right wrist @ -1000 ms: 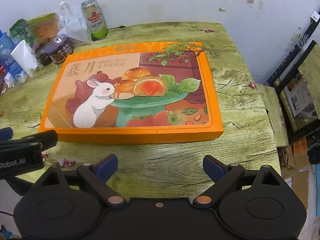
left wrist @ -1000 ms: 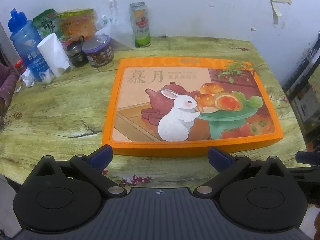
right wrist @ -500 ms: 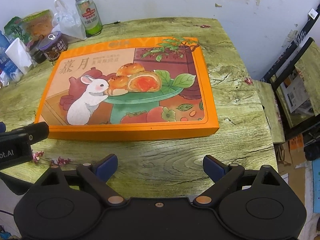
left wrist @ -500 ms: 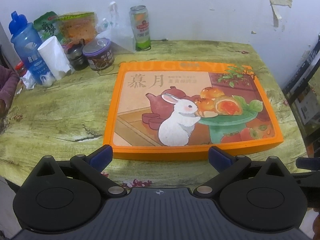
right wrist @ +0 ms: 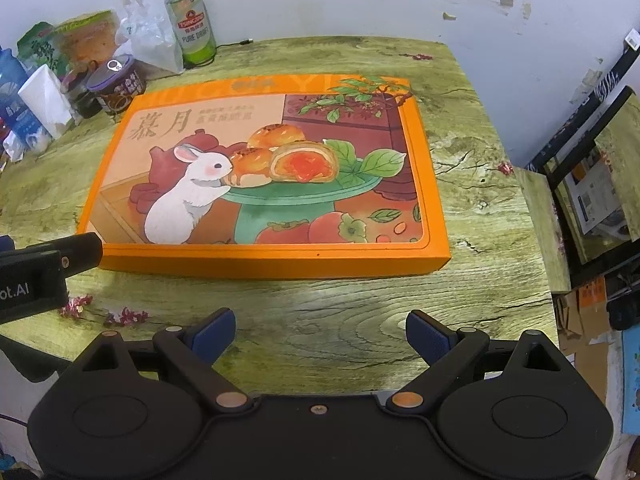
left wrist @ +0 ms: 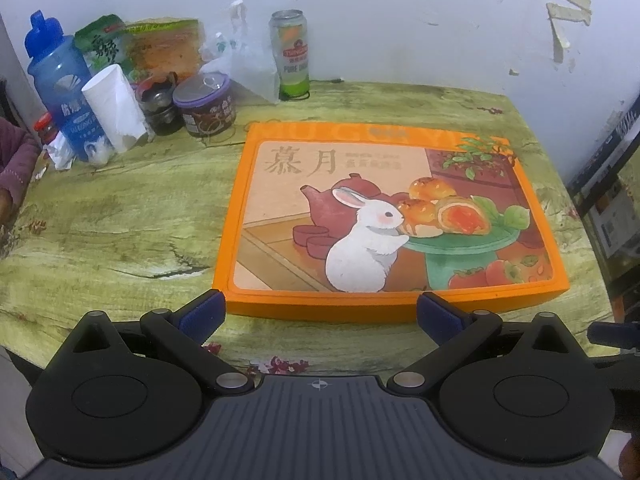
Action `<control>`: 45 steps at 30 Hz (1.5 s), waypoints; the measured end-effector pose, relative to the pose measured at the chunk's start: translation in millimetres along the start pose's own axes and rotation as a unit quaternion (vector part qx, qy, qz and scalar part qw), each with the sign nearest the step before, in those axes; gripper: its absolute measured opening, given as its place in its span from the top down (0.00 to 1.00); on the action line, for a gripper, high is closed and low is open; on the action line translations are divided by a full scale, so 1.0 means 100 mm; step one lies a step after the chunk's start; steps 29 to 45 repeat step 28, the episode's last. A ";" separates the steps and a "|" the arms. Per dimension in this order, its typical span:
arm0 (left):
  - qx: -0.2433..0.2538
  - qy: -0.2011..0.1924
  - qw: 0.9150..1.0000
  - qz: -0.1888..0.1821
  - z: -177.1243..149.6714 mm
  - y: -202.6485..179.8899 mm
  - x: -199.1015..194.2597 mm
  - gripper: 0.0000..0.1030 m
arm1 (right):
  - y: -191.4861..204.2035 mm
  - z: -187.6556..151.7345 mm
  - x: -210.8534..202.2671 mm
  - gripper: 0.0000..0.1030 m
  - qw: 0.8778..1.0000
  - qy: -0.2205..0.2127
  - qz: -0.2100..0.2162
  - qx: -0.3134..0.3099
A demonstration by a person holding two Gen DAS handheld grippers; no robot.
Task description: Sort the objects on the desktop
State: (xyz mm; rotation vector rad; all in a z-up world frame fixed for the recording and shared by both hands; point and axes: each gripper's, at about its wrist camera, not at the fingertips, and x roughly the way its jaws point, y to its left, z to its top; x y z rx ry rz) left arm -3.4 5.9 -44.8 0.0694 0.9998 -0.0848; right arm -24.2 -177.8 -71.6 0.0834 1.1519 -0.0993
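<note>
Box (left wrist: 390, 224) slid farther from left gripper (left wrist: 320, 314); orange, rabbit-printed lid.

Both grippers tilted downward, jaws wide

The black left gripper with blue pads (left wrist: 320, 314) and the matching right gripper (right wrist: 320, 334) stand apart-jawed, gripping nothing.

Box (left wrist: 384, 216): flat on the table (left wrist: 120, 232), centre to 3 o'clock.
Can (left wrist: 290, 54): upright at 12 o'clock, behind the box, against the wall (left wrist: 400, 20).
Lidded tub (left wrist: 205, 103): at 10 o'clock, just beyond the box's far left corner.
Paper roll (left wrist: 116, 110): left of the tub.
Bottle (left wrist: 60, 84): left of the roll.
Snack bags (left wrist: 160, 46): behind the tub, at the wall.
Left gripper (left wrist: 320, 314): at 6 o'clock, before the box's near edge.
Right gripper (right wrist: 320, 336): at 6 o'clock, nearer the box's right end.
</note>
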 end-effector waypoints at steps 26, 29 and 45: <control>-0.010 0.001 1.000 -0.004 -0.05 0.00 -0.03 0.00 | -0.01 -0.02 -0.01 0.11 1.000 0.000 -0.002 -0.001; -0.010 0.001 1.000 -0.005 -0.06 -0.01 -0.03 0.00 | -0.01 -0.02 -0.01 0.11 1.000 0.000 -0.002 -0.001; -0.010 0.001 1.000 -0.005 -0.06 -0.01 -0.03 0.00 | -0.01 -0.02 -0.01 0.11 1.000 0.000 -0.002 -0.001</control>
